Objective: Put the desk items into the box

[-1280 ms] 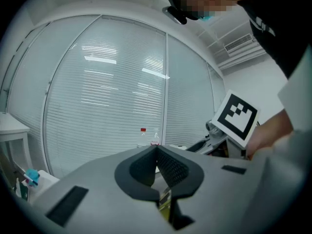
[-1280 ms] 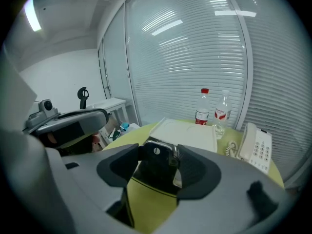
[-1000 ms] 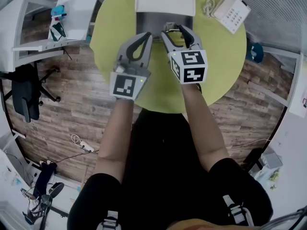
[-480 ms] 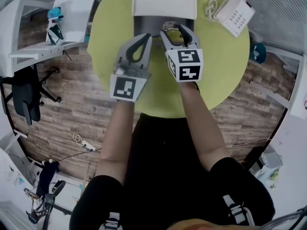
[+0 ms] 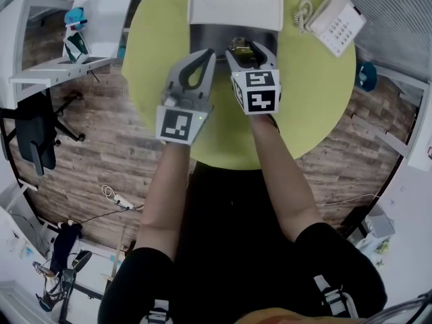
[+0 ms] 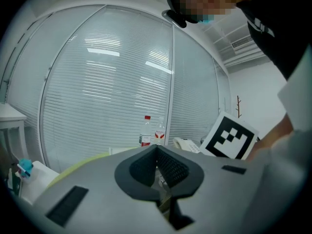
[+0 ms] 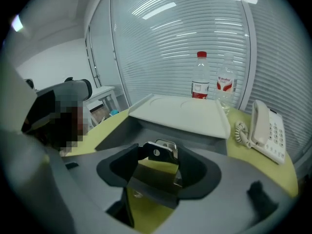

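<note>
Right gripper (image 5: 247,46) clamped on small desk item (image 7: 157,153): matte black plate with one round silver rivet, shiny bent-metal loop at the far end. Probably a binder clip or a small punch, the jaws cover too much to be sure. The item sits between the jaw tips, over the near edge of the box (image 5: 210,32). Its metal-loop end points away from the person, toward the lid (image 5: 234,2); long axis seems to run along the jaws. The box is grey, rectangular, smooth-walled and open-topped. The lid is white, flat, with rounded corners, lying just behind the box. Left gripper (image 5: 208,52) is pinched closed, ribbed pads meeting with nothing between them, beside the right one over the round yellow-green table (image 5: 307,93). White corded phone (image 5: 334,19) is on the table right of the box, and two clear plastic bottles (image 7: 200,84) stand behind the lid.
</note>
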### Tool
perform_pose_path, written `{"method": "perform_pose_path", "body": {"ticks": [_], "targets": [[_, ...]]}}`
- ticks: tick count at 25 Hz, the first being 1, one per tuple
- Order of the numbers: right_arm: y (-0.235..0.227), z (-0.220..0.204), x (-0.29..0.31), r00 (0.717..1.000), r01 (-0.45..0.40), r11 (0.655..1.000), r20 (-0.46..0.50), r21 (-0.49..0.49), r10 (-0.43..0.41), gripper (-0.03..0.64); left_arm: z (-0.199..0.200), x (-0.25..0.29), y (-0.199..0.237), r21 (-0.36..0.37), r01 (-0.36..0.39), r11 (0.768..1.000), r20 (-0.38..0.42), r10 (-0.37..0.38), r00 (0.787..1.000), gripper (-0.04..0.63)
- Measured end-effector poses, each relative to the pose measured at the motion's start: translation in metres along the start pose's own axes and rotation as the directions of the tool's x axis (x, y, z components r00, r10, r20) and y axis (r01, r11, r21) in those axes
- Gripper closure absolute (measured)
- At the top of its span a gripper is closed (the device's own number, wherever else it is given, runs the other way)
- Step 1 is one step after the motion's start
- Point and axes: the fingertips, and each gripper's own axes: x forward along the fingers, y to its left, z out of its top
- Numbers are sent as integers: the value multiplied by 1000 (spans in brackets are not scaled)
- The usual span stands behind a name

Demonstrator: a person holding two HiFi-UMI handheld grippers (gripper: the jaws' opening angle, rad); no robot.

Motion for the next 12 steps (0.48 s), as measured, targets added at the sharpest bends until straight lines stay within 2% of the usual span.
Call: {"method": "perform_pose_path", "body": {"ticks": [12], "targets": [[1,-9,10,999,-4,1000,-44,-17,4,359,-5,10,2,6,-4,1000,-7,4,1000,586]]}}
